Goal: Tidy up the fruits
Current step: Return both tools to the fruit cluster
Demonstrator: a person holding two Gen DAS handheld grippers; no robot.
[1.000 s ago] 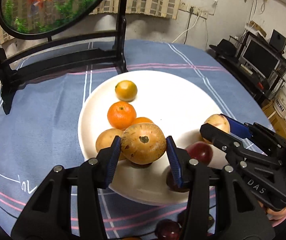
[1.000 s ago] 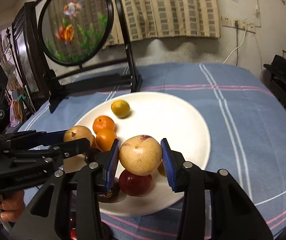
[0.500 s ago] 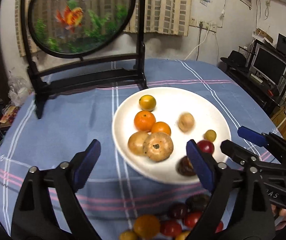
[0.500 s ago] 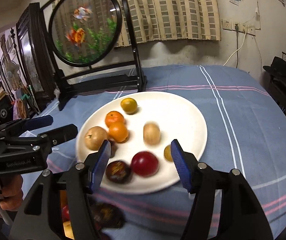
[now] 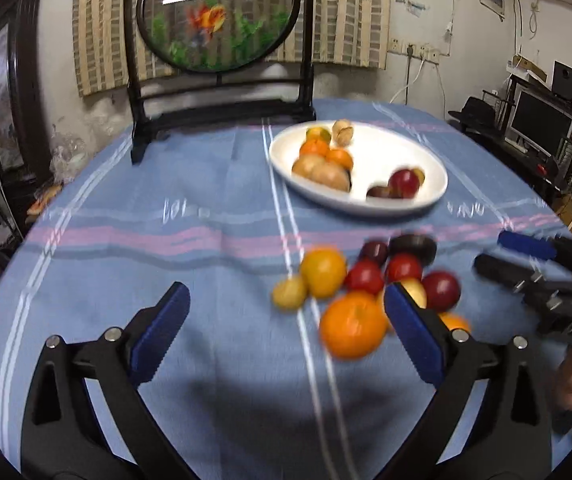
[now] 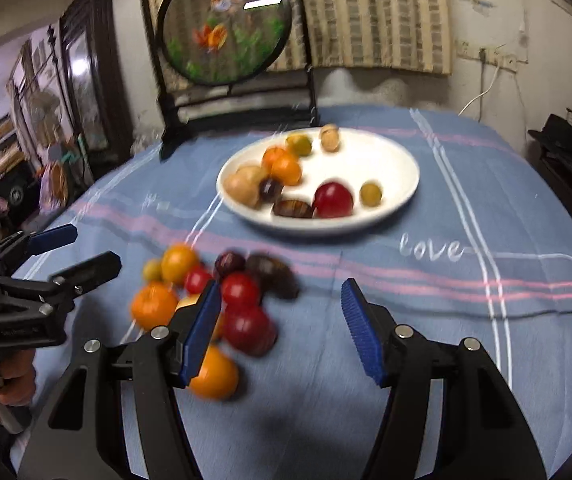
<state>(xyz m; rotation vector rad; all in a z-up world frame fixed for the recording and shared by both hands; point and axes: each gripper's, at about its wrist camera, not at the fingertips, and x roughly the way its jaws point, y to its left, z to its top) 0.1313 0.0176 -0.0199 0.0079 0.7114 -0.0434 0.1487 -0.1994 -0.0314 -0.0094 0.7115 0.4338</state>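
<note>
Both fruits dropped on the white plate point(image 6: 401, 196) — my left tool point(image 5: 286, 334) and right tool point(image 6: 282, 322), jaws just opened and empty, hang back over the loose fruit pile point(image 5: 365, 280) on the surface, awaiting pickup.

The right tool point(image 6: 282, 320) stands open and empty over the blue-clothed desk point(image 6: 445, 220); loose fruits point(image 6: 222, 292) cluster beside its left pad. A white plate point(image 6: 397, 160) of fruit sits beyond.
</note>
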